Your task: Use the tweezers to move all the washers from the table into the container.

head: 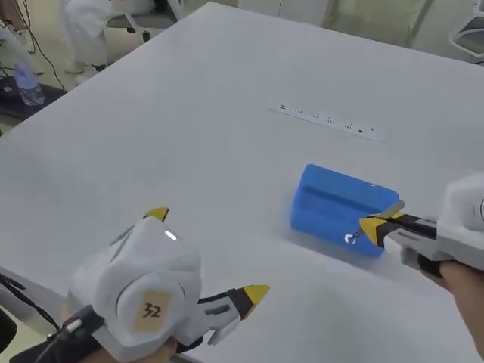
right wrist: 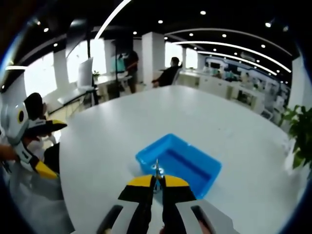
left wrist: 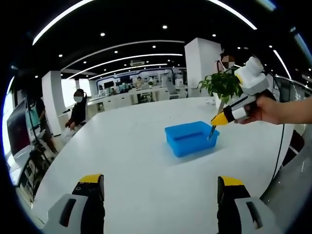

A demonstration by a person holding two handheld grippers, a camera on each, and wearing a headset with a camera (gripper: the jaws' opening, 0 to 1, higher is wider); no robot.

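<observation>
Right now the right claw (head: 374, 224) is pinched together on the tweezers (head: 358, 234), down at 4 o'clock in my head view. The tips of the tweezers point down over the near edge of the blue container (head: 318, 219). A tiny bright ring at those tips looks like a washer (head: 349, 239). It seems to hang just above the container's near wall, but I can't tell whether it is over the inside or the rim.

From the right claw's own camera, the two yellow jaws meet around the tweezers (right wrist: 156, 168), with the container (right wrist: 195, 168) just beyond at 12 o'clock. The left claw (head: 206, 253) idles at 7 o'clock with its jaws wide apart and nothing between them. Its camera shows the container (left wrist: 190, 144) at 1 o'clock and the tweezers (left wrist: 213, 130) dipping towards it.

My worry is the release. If I ease off while the tips sit over the wall, the washer could hit the rim and bounce onto the white table (head: 189, 136). It would be hard to spot there. Squeezing harder could flick it out sideways, and pushing lower could shove the light container away. A power strip (head: 325, 119) lies at 12 o'clock, well apart from the work. I can't tell whether more washers lie on the table.
</observation>
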